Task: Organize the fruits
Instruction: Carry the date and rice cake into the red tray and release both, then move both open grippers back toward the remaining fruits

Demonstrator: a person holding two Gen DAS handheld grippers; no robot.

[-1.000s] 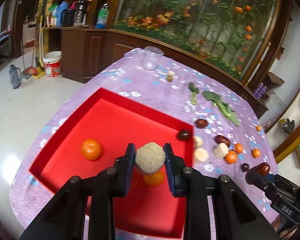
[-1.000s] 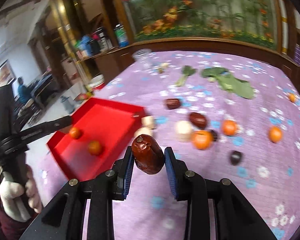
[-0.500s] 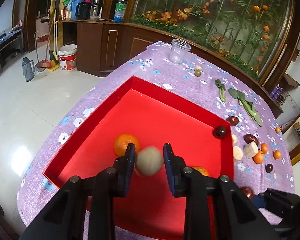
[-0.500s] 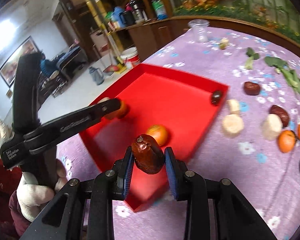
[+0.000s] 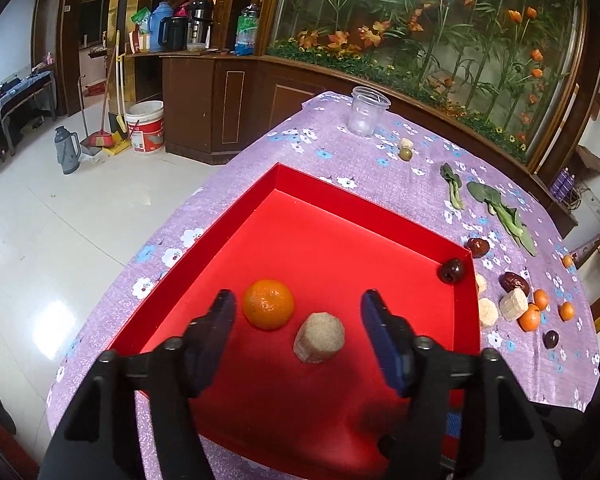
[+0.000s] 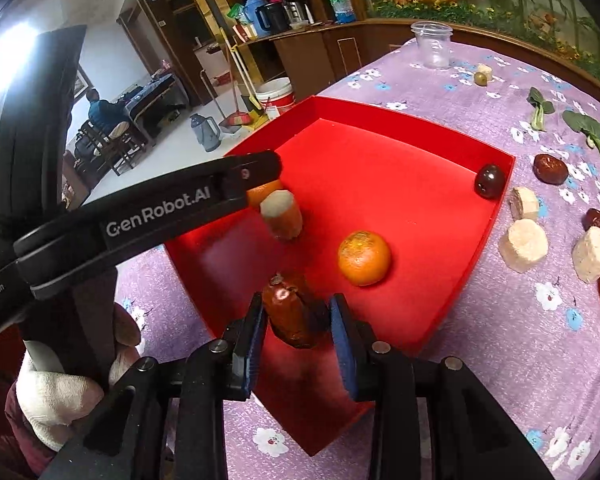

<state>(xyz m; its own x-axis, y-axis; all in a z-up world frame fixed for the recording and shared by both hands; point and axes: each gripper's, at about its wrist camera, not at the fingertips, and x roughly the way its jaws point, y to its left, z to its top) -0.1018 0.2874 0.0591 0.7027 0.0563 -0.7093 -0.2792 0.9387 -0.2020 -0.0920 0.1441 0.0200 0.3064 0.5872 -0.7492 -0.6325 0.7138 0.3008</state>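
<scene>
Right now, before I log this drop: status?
Left gripper just opening, beige chunk loose in red tray. Right gripper shut on red date above tray. Nothing blocking.

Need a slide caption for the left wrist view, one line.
Open left hand-held gripper over the red tray, tan chunk released beside an orange.

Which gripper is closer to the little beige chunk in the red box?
Left. The left gripper hangs open right over the beige chunk; the right gripper sits nearer the box's front, around a brown date.
</scene>
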